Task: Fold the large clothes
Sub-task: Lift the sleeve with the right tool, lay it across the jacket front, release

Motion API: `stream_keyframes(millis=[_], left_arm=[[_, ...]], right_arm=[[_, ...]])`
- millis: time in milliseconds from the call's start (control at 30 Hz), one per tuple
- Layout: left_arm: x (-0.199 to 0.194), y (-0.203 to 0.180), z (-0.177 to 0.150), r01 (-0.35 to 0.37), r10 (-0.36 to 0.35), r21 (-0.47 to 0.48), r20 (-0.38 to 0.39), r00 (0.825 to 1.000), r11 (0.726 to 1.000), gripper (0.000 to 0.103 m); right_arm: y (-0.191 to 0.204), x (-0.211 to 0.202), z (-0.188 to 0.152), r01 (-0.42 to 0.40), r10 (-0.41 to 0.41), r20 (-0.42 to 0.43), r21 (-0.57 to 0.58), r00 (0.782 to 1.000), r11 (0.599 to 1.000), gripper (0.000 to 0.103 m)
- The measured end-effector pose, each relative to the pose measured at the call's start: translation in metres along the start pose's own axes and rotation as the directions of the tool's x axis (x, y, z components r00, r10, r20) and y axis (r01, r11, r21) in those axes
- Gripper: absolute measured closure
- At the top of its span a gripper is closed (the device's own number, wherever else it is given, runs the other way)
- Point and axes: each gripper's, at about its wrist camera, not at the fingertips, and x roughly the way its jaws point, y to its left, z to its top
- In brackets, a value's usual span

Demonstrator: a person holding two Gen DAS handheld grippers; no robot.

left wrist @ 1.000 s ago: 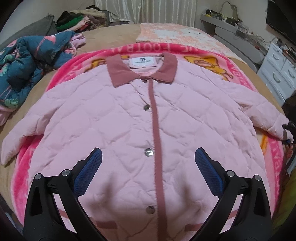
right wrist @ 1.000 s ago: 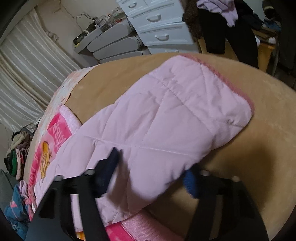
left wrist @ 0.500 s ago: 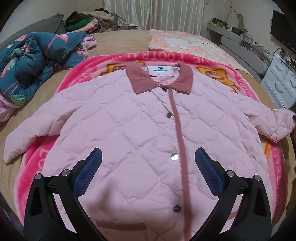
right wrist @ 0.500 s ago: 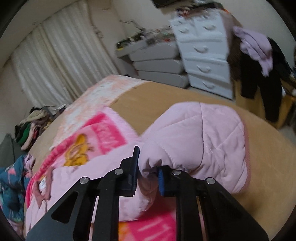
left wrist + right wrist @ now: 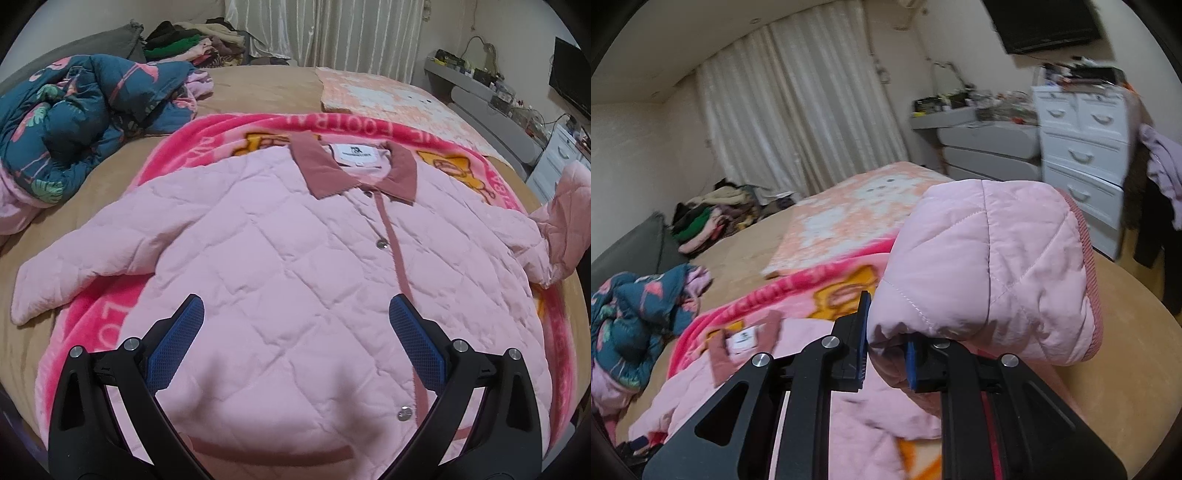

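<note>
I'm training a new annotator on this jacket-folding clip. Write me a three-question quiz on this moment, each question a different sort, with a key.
1. True or false: the left gripper is shut on the pink quilted jacket.
2. Multiple choice: the right gripper holds which part of the jacket? A) the collar B) a sleeve C) the hem
3. Fill in: the jacket lies on a bright pink ____.

Key
1. False: its fingers stand wide apart above the jacket front.
2. B: the sleeve, lifted off the bed, is pinched near its cuff; the collar lies flat.
3. blanket
</note>
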Motion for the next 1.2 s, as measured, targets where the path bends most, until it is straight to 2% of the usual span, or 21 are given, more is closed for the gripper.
stream_keyframes(millis=[367, 733, 933, 1067, 1200], left_arm=[[-0.004, 0.039, 0.021, -0.014, 0.017, -0.047, 0.059, 0.998, 0.999, 0.009], [0.008, 0.079, 0.018, -0.041, 0.047, -0.102, 0.061, 0.997, 0.994, 0.009], [0.013, 0.095, 0.015, -0.075, 0.083, -0.115, 0.063, 0.995, 0.991, 0.009], [0.019, 0.105, 0.011, -0.089, 0.096, -0.129, 0.046, 0.994, 0.988, 0.009], [0.023, 0.112, 0.009, -0.096, 0.102, -0.133, 0.040, 0.994, 0.986, 0.009]], right_arm=[[0.104, 0.007, -0.004, -0.122, 0.120, -0.028, -0.126, 0.992, 0.984, 0.088], [0.197, 0.023, -0.030, -0.228, 0.212, -0.092, -0.241, 0.973, 0.943, 0.088], [0.245, 0.044, -0.061, -0.268, 0.231, -0.151, -0.309, 0.961, 0.913, 0.088], [0.272, 0.068, -0.098, -0.290, 0.217, -0.232, -0.356, 0.948, 0.889, 0.088], [0.286, 0.097, -0.146, -0.319, 0.190, -0.353, -0.355, 0.916, 0.879, 0.085]])
